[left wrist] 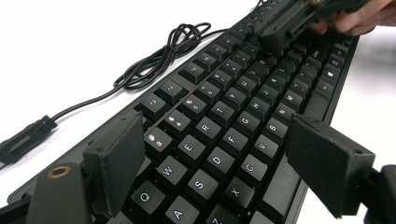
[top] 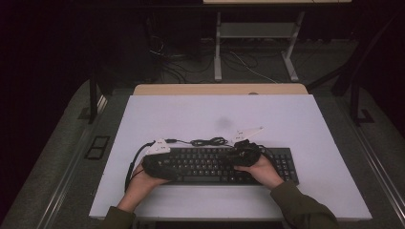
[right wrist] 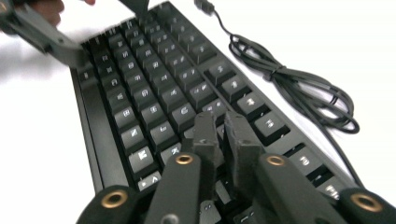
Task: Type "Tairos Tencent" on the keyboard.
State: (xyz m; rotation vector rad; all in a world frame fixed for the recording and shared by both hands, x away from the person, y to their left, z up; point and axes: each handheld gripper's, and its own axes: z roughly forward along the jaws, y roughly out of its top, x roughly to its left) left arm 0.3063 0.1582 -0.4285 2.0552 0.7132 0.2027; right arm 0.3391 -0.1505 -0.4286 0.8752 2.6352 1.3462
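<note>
A black keyboard (top: 210, 164) (left wrist: 224, 126) (right wrist: 154, 93) lies near the front of the white table (top: 191, 114). Its coiled black cable (top: 210, 141) (left wrist: 154, 60) (right wrist: 299, 88) rests just behind it and ends in a loose plug (left wrist: 28, 135). My left gripper (top: 167, 164) (left wrist: 217, 144) hovers over the keyboard's left end. Its jaws stand wide apart above the letter keys, with nothing between them. My right gripper (top: 235, 160) (right wrist: 222, 121) points down at the keys right of centre. Its two fingers are barely apart and hold nothing. Each gripper view also catches the other gripper (left wrist: 285, 28) (right wrist: 46, 39) farther along the keyboard.
Bare white tabletop lies behind and to both sides of the keyboard. A wooden edge (top: 219, 89) borders the table's far side. Beyond it are a white desk frame (top: 217, 47) and loose cables on the dark floor.
</note>
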